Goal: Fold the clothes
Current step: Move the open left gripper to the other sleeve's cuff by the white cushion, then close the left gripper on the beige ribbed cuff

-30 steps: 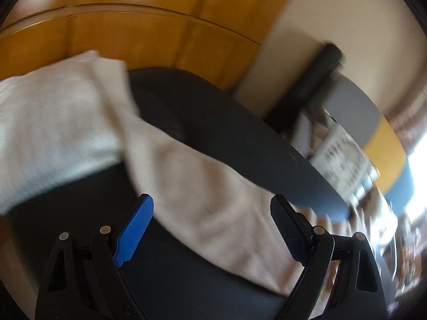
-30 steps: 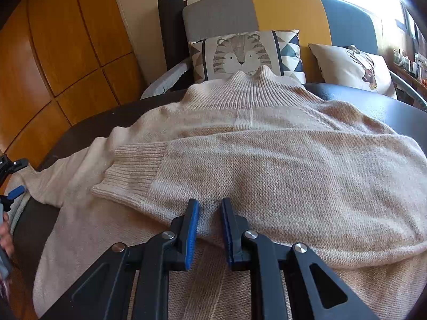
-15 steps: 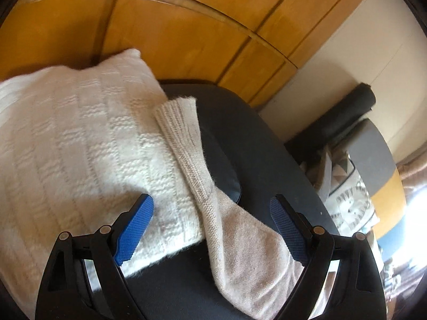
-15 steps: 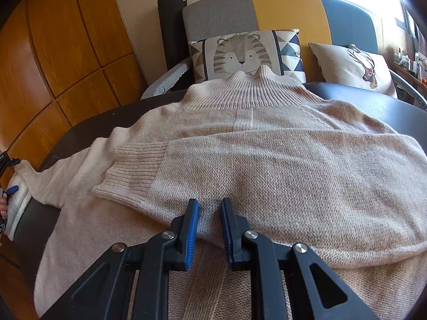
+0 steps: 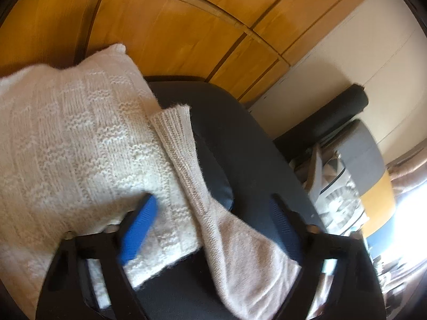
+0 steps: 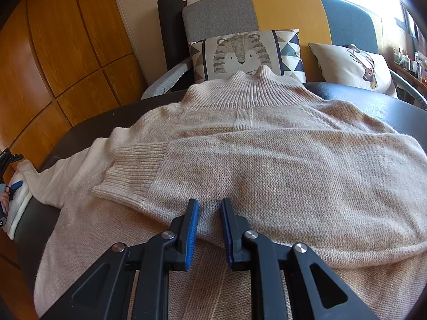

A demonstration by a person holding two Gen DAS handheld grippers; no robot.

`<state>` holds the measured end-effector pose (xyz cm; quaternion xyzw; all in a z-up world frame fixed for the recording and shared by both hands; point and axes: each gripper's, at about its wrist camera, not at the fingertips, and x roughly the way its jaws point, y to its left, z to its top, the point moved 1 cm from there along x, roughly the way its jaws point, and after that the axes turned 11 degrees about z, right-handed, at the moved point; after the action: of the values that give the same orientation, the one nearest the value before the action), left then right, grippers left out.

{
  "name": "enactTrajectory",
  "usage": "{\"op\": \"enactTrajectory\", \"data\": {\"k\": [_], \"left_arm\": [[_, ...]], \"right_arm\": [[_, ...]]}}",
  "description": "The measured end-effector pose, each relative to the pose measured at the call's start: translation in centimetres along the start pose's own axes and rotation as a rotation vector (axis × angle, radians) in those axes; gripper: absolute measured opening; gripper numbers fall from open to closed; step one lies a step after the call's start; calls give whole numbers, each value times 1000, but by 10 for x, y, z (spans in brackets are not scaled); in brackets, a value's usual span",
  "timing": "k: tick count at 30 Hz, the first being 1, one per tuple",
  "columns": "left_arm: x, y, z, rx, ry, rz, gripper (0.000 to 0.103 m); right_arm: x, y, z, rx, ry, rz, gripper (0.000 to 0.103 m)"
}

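While L gripper (image 5: 210,229) gapes over 1 sleeve (image 5: 192,176), R gripper (image 6: 209,229) pinches 1 sweater (image 6: 267,160).

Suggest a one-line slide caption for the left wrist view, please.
Open left gripper poised over the beige sweater's unfolded sleeve, which overlaps a white knit.

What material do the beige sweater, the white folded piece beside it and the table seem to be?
Beige sweater: fine soft knit, probably wool-like; small even stitches, ribbed cuff. White folded piece: chunkier, fuzzy knit with raised blocks. Table: dark, smooth, slightly glossy surface; material unclear.
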<state>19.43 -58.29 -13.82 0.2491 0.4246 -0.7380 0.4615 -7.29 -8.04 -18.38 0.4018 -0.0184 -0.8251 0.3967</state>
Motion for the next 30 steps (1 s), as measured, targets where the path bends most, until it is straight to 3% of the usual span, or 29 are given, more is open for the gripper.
{"op": "enactTrajectory", "data": {"k": [1, 3, 6, 10, 12, 15, 18, 19, 20, 23, 26, 27, 28, 29, 30], "left_arm": [[-1, -5, 0, 30, 8, 11, 53], [-7, -12, -1, 57, 11, -13, 38], [-18, -19, -3, 76, -4, -53, 38], [-8, -34, -1, 144, 18, 55, 38], [-3, -31, -2, 111, 42, 87, 38], [-16, -16, -6, 36, 3, 85, 38], [-27, -8, -7, 5, -46, 118, 44], [-26, -6, -6, -2, -47, 123, 53], [-24, -5, -4, -7, -32, 125, 56], [-10, -7, -5, -14, 6, 123, 57], [-5, -19, -7, 52, -10, 179, 57], [-4, -24, -8, 77, -16, 197, 50], [-2, -29, -9, 105, -21, 218, 24], [1, -33, -10, 140, -16, 250, 11], [5, -37, -12, 172, -4, 282, 6]], "right_arm": [[0, 0, 0, 0, 0, 0, 16], [0, 0, 0, 0, 0, 1, 16], [0, 0, 0, 1, 0, 0, 16], [0, 0, 0, 0, 0, -1, 16], [0, -1, 0, 5, -1, 5, 16], [-1, -2, 0, 12, -3, 14, 16], [-1, -2, 0, 16, -5, 19, 16], [-1, -3, -1, 17, -6, 20, 16], [-1, -3, -1, 19, -6, 22, 16], [-1, -3, -1, 22, -8, 26, 16], [-1, -3, -1, 24, -8, 28, 16], [-1, -3, -1, 23, -8, 27, 16], [-1, -3, -1, 23, -8, 27, 16], [-1, -3, -1, 23, -8, 27, 16], [-1, -3, -1, 23, -7, 27, 16]]}}
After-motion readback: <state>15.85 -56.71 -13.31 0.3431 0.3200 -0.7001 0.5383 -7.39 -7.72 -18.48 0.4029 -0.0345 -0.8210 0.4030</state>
